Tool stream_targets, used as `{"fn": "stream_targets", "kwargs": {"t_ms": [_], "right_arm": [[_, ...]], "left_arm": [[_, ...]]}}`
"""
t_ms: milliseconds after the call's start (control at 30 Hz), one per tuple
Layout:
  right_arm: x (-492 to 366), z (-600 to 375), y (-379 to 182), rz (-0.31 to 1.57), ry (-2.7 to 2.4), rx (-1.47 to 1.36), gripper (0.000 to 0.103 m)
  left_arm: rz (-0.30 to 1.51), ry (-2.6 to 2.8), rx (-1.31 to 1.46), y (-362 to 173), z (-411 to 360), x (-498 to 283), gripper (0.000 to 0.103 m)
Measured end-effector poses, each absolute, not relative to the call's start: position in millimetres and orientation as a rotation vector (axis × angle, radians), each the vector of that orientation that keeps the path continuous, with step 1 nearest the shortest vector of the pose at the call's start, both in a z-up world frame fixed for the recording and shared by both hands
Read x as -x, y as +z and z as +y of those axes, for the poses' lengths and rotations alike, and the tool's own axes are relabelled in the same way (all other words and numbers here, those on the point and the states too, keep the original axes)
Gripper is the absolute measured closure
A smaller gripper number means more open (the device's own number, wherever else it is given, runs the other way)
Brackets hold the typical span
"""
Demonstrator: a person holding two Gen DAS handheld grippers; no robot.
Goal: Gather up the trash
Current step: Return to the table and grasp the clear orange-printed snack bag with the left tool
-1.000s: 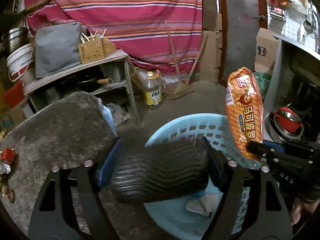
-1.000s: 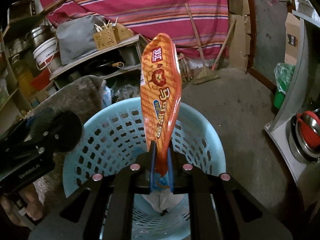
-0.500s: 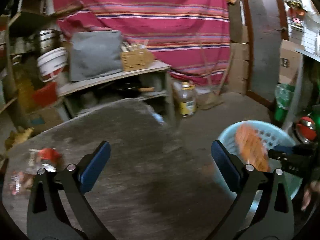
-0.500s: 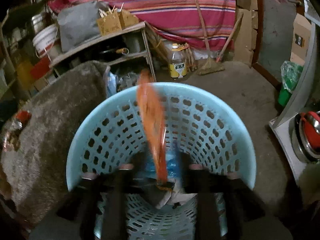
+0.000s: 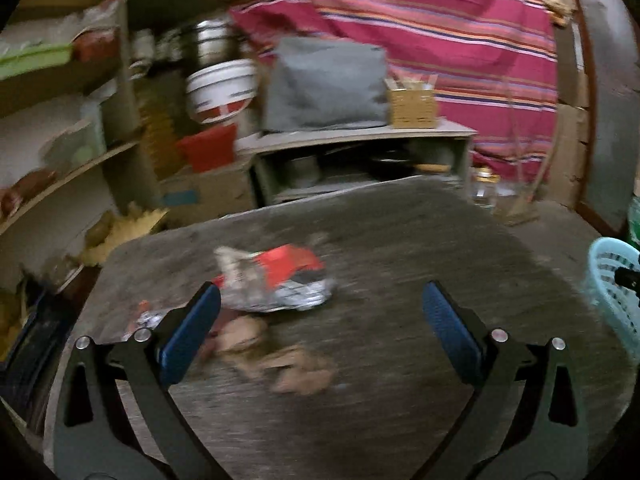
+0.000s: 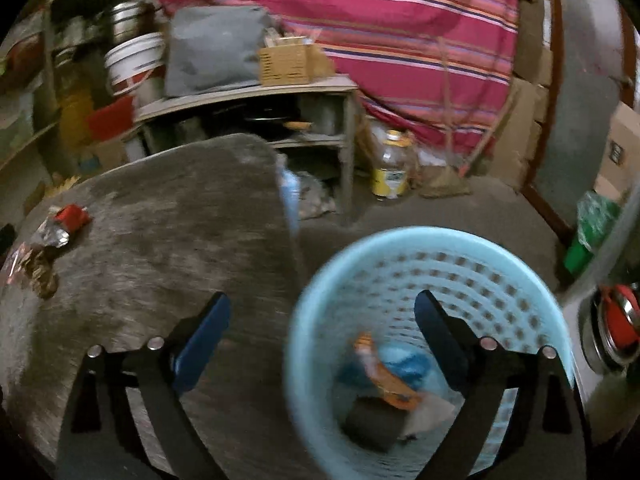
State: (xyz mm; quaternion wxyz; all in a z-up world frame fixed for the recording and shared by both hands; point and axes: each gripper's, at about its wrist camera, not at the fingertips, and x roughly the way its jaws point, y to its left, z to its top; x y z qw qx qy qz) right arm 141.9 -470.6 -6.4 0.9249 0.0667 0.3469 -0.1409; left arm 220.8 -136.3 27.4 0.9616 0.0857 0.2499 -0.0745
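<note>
Trash on desk: red-and-silver wrapper [image 5: 276,284] lies crumpled on the grey desk [image 5: 400,240], with brown scraps [image 5: 288,364] just beside it on the near side and a small wrapper piece [image 5: 144,318] to its left; the right wrist view shows the same heap [image 6: 60,224] at the desk's far left edge.
Trash in basket: orange snack bag [image 6: 384,376] lies at the bottom of the blue basket [image 6: 400,240], on top of a blue item and a dark one, next to something white.
Left gripper [image 5: 320,320]: fingers spread wide and empty, aimed down at the wrapper, which sits just beyond the left finger.
Right gripper [image 6: 322,336]: fingers are opening with nothing between them; it hangs over the basket rim, the right finger above the basket's inside.
Step in hand: judged to be the left gripper's reach for the next piece of trash.
Doing it well: centre the wrapper between the fingers, come down until the tips are close to the desk, then close on the bulk of the foil, not a loose corner; take the brown scraps separately, since they look loose and crumbly.
Writing: none readable; both views are motion-blurred, and the label on the yellow-labelled bottle [image 6: 390,170] on the floor cannot be made out.
</note>
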Motion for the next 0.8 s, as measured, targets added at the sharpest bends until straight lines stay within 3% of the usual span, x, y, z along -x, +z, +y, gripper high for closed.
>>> {"fn": "stream_targets", "kwargs": {"t_ms": [267, 800], "right_arm": [[-182.7, -397.4, -6.7, 0.723, -0.211, -0.094, 0.004], [-232.6, -304.1, -2.6, 0.675, -0.178, -0.031, 0.004]], "left_arm": [[0.527, -0.026, -0.176, 14.6, -63.0, -238.5, 0.005], [0.647, 0.042, -0.122, -21.7, 29.8, -284.9, 0.005]]}}
